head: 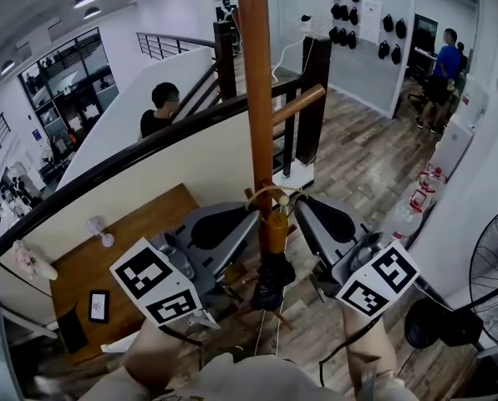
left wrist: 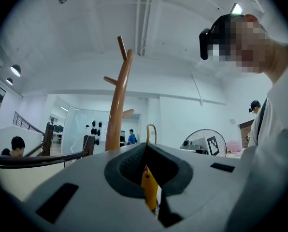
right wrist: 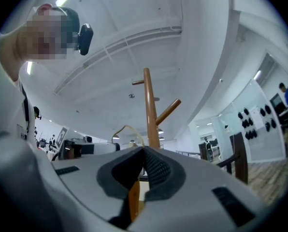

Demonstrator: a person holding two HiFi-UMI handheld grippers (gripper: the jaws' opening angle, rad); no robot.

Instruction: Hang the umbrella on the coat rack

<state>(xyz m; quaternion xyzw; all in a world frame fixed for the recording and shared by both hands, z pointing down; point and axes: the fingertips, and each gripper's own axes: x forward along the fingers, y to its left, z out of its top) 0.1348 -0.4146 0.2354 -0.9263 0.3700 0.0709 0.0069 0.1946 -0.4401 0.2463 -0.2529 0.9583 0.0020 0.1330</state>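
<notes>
Plainly, the left gripper (head: 251, 221) and right gripper (head: 301, 213) are both clamped on the yellow handle of the compact umbrella (head: 274, 234), held just beside the coat rack (head: 256, 82) pole. It looks light, with a stiff handle to hold; its limp cord loop (head: 270, 192) likely suits a peg.

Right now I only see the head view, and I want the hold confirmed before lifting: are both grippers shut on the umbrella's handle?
Observer: The left gripper view shows the left gripper shut on the yellow handle.
Operator: And the right?
Observer: The right gripper view shows the right gripper shut on that handle too.
Operator: Anything hooked on a peg yet?
Observer: No; the cord loop stands free above the left gripper, beside the coat rack, with its pegs higher up.
</notes>
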